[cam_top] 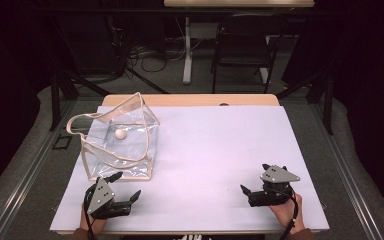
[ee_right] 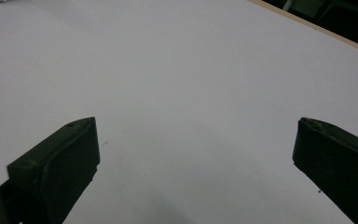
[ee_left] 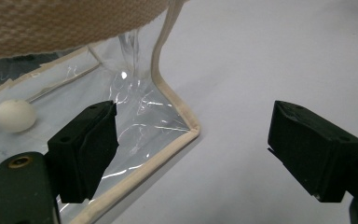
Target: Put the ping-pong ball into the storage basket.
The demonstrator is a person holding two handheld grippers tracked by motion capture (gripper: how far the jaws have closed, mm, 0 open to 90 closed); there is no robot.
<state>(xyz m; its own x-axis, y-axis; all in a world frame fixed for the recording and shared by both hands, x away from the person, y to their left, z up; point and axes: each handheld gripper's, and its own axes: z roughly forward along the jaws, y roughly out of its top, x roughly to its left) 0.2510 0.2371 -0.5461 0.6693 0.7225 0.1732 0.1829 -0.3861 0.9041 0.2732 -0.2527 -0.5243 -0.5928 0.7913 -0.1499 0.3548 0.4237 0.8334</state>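
Observation:
A clear plastic bag [cam_top: 120, 145] with beige trim and a beige handle stands on the left of the white table [cam_top: 215, 150]. A small white ball [cam_top: 120, 134] lies inside it. In the left gripper view the ball [ee_left: 14, 115] rests behind the clear wall, and the bag's bottom corner [ee_left: 186, 130] sits between the spread jaws. My left gripper [cam_top: 128, 186] is open just in front of the bag's near right corner. My right gripper [cam_top: 254, 178] is open at the near right of the table, over bare white surface [ee_right: 191, 93].
A dark folding chair [cam_top: 242, 42] and a white table leg [cam_top: 187, 50] stand on the floor beyond the table, among cables. The table's far wooden edge [cam_top: 190, 100] shows past the white sheet. Dark curtains close in both sides.

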